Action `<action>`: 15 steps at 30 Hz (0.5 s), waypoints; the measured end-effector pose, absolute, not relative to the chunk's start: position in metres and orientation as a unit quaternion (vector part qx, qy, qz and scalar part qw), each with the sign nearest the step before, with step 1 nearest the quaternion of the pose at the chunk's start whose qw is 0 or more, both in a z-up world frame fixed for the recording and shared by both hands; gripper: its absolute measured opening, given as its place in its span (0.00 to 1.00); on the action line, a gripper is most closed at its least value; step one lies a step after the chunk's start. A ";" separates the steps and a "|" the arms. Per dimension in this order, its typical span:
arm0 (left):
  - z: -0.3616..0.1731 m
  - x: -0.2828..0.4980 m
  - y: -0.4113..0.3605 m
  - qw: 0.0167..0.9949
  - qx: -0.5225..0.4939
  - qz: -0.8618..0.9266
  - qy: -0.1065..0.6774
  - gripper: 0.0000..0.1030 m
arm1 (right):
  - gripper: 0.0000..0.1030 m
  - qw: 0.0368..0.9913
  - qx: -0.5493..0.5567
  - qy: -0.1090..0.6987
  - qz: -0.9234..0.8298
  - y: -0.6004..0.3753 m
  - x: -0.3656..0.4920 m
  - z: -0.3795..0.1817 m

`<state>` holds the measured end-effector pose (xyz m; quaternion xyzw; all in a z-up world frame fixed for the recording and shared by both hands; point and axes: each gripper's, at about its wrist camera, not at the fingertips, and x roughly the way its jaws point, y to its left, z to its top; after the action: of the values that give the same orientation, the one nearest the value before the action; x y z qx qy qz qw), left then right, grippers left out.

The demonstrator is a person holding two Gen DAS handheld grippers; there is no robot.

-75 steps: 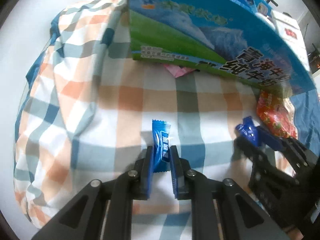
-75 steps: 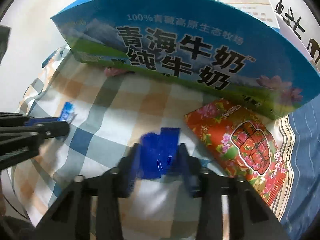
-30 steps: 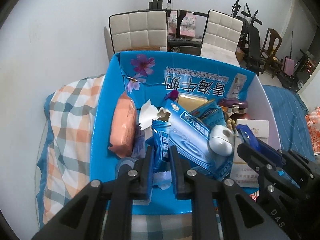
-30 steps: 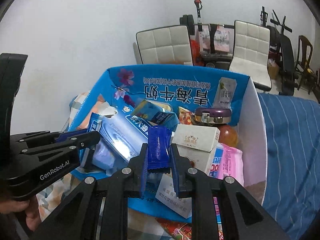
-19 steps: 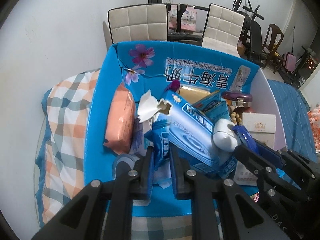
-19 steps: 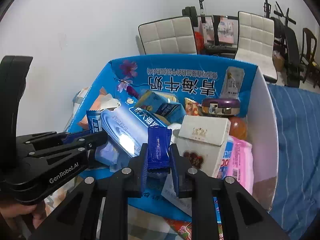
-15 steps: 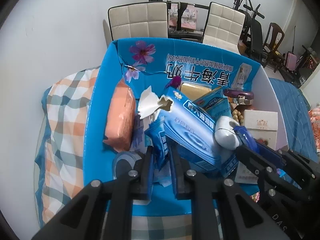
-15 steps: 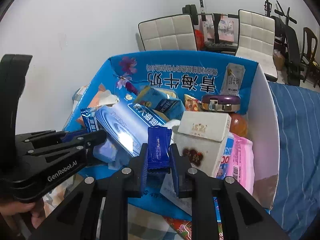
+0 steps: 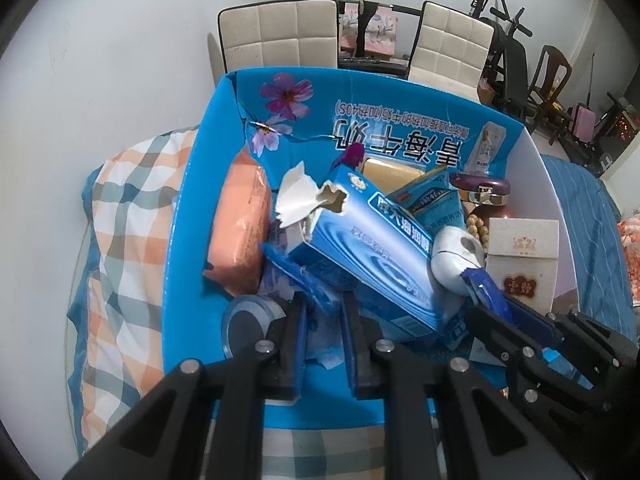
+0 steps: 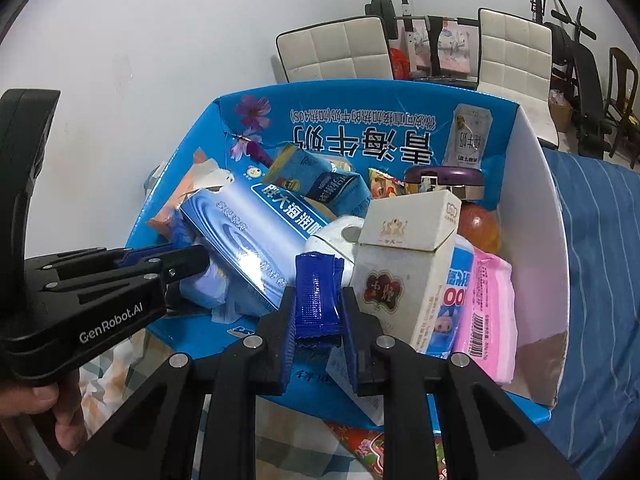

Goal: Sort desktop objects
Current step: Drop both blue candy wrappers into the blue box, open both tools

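Right tongs [image 10: 318, 312] pinch a dark-blue sachet [image 10: 318, 292]; left tongs [image 9: 323, 312] stand parted.

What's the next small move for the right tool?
Probably open it: the right tool is shut on a blue packet directly over the full box, while the left tool looks already open.

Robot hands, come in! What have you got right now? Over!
Left tool open, light blue candy tipping out. Right tool shut on dark blue candy, above the blue box. Tissue pack crowds the drop spot.
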<state>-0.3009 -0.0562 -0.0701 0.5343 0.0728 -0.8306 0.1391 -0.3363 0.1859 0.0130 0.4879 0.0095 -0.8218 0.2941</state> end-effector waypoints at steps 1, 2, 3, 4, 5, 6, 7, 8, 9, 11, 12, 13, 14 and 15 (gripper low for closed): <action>-0.070 -0.300 -0.055 0.136 0.533 -0.832 0.073 0.22 | 0.22 0.294 0.490 0.009 -0.821 0.186 -0.336 0.013; -0.069 -0.299 -0.054 0.133 0.532 -0.833 0.074 0.29 | 0.22 0.294 0.491 0.009 -0.820 0.186 -0.336 0.014; -0.068 -0.298 -0.052 0.129 0.530 -0.835 0.074 0.37 | 0.23 0.294 0.490 0.009 -0.820 0.186 -0.336 0.014; -0.067 -0.297 -0.049 0.126 0.527 -0.837 0.074 0.41 | 0.29 0.295 0.489 0.008 -0.820 0.187 -0.335 0.016; -0.065 -0.296 -0.047 0.126 0.524 -0.839 0.073 0.48 | 0.32 0.299 0.488 0.006 -0.820 0.188 -0.335 0.017; -0.063 -0.295 -0.046 0.132 0.520 -0.841 0.070 0.51 | 0.33 0.299 0.486 0.004 -0.821 0.190 -0.334 0.019; -0.061 -0.294 -0.045 0.135 0.518 -0.842 0.069 0.53 | 0.33 0.299 0.484 0.002 -0.822 0.191 -0.334 0.021; -0.060 -0.294 -0.045 0.138 0.517 -0.842 0.071 0.60 | 0.33 0.299 0.483 0.000 -0.823 0.194 -0.334 0.023; -0.059 -0.292 -0.046 0.139 0.516 -0.841 0.078 0.67 | 0.35 0.300 0.481 -0.004 -0.824 0.197 -0.334 0.025; -0.055 -0.289 -0.046 0.137 0.513 -0.843 0.086 0.70 | 0.35 0.302 0.474 -0.011 -0.827 0.205 -0.332 0.032; -0.053 -0.287 -0.046 0.137 0.511 -0.844 0.085 0.70 | 0.36 0.310 0.469 -0.011 -0.827 0.212 -0.329 0.037; -0.050 -0.284 -0.046 0.138 0.510 -0.845 0.084 0.70 | 0.42 0.316 0.467 -0.008 -0.826 0.216 -0.328 0.041; -0.047 -0.279 -0.046 0.138 0.508 -0.846 0.084 0.71 | 0.47 0.327 0.466 0.002 -0.823 0.224 -0.323 0.045; -0.045 -0.274 -0.046 0.137 0.506 -0.847 0.085 0.73 | 0.55 0.337 0.466 0.013 -0.818 0.229 -0.320 0.048</action>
<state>-0.2744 -0.0465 -0.0446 0.5061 0.0849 -0.8473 0.1370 -0.3198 0.2290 0.0475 0.4660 0.0127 -0.8180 0.3369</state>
